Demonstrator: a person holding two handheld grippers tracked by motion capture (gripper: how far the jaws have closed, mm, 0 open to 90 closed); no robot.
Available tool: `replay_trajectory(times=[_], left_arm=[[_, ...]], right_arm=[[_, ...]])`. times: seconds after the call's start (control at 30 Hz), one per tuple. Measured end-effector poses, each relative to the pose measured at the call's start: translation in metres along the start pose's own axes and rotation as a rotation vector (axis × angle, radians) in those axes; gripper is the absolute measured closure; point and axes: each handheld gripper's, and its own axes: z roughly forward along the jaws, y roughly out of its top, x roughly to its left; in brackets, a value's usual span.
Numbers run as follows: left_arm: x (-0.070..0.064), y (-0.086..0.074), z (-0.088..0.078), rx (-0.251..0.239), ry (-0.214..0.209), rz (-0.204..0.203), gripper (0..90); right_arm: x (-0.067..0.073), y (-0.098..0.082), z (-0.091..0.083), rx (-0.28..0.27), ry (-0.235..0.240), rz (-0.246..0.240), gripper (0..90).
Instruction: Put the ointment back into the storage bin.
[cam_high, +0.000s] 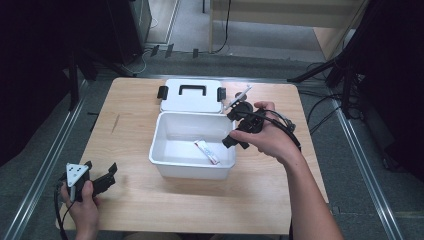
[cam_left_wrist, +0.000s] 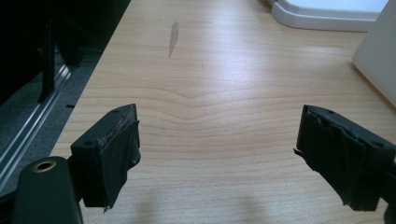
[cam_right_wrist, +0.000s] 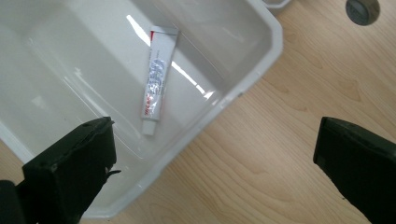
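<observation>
An open white plastic box (cam_high: 165, 159) stands mid-table, and a white toothpaste tube (cam_high: 206, 151) with red print lies flat on its floor. My right gripper (cam_high: 231, 129) hovers open over the box's right rim, held by a hand. In the right gripper view, the tube (cam_right_wrist: 156, 79) lies ahead of the left jaw, with the box rim (cam_right_wrist: 261, 60) running between the wide-apart jaws of my right gripper (cam_right_wrist: 215, 140). My left gripper (cam_high: 100, 172) rests open at the table's front left. In its own view my left gripper (cam_left_wrist: 217, 135) has bare wood between the jaws.
The box's white lid (cam_high: 192, 95), with a black handle and clasps, lies flat behind the box. A thin white stick-like item (cam_high: 238, 97) and a dark round object (cam_high: 243, 106) sit beside the lid. The wooden table (cam_high: 130, 200) ends near the left hand.
</observation>
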Motion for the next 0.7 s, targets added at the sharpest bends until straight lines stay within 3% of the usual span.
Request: replay_trajectory(times=[0.23, 0.53, 0.7], left_arm=[[0.0, 0.0, 0.0, -0.004, 0.0, 0.002, 14.0], [0.0, 0.0, 0.0, -0.004, 0.001, 0.002, 14.0], [-0.001, 0.0, 0.0, -0.004, 0.003, 0.006, 14.0]], right_arm=[[-0.016, -0.029, -0.006, -0.044, -0.029, 0.024, 0.0], [-0.041, -0.076, 0.0, -0.094, -0.051, 0.124, 0.0], [-0.053, -0.106, 0.009, -0.153, -0.094, 0.19, 0.0]])
